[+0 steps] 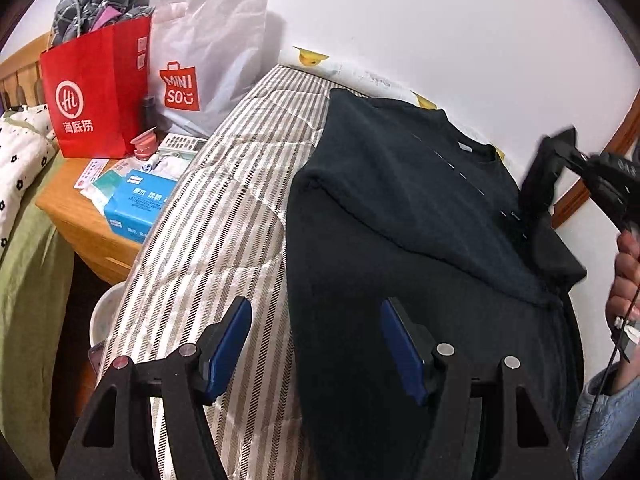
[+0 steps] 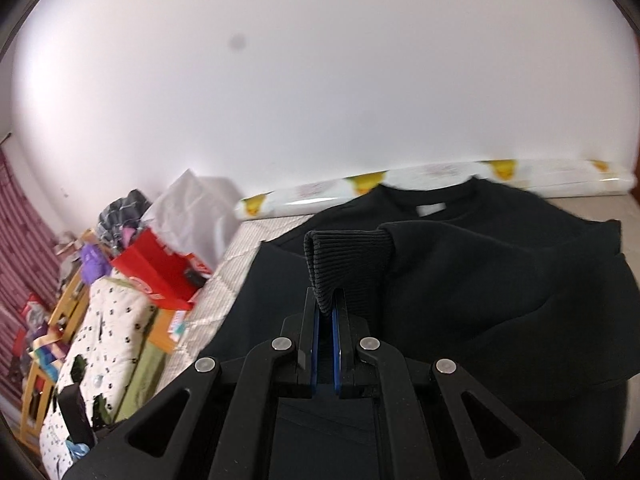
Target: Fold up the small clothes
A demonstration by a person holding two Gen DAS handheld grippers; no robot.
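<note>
A black sweatshirt (image 1: 400, 208) is spread on a striped mattress (image 1: 224, 216), its collar turned toward the white wall and a small pale label (image 2: 430, 209) sewn inside the neck; no writing can be read on it. One sleeve has been drawn across the body, and its ribbed cuff (image 2: 340, 264) is clamped between the blue pads of the right tongs (image 2: 327, 312), which are closed on it directly above the chest. In the left wrist view the right tongs (image 1: 560, 160) are seen raised at the far right edge of the garment with dark fabric hanging from them, a hand (image 1: 626, 280) behind.

The left tongs (image 1: 316, 344) are held apart above the near left edge of the sweatshirt, one pad over the mattress and the other over the black cloth; nothing is gripped.

To the left of the left tongs, a wooden bedside counter (image 1: 76, 208) carries a red paper bag (image 1: 96, 92) printed "Hi" with Chinese characters, stuffed with checked cloth, and a white plastic bag (image 1: 208, 52) marked "MINISO". A blue tissue pack (image 1: 136, 204) and a white remote control (image 1: 182, 143) lie in front of them. Beyond the collar, a roll of duck-printed sheet (image 2: 440, 184) lies along the wall.
</note>
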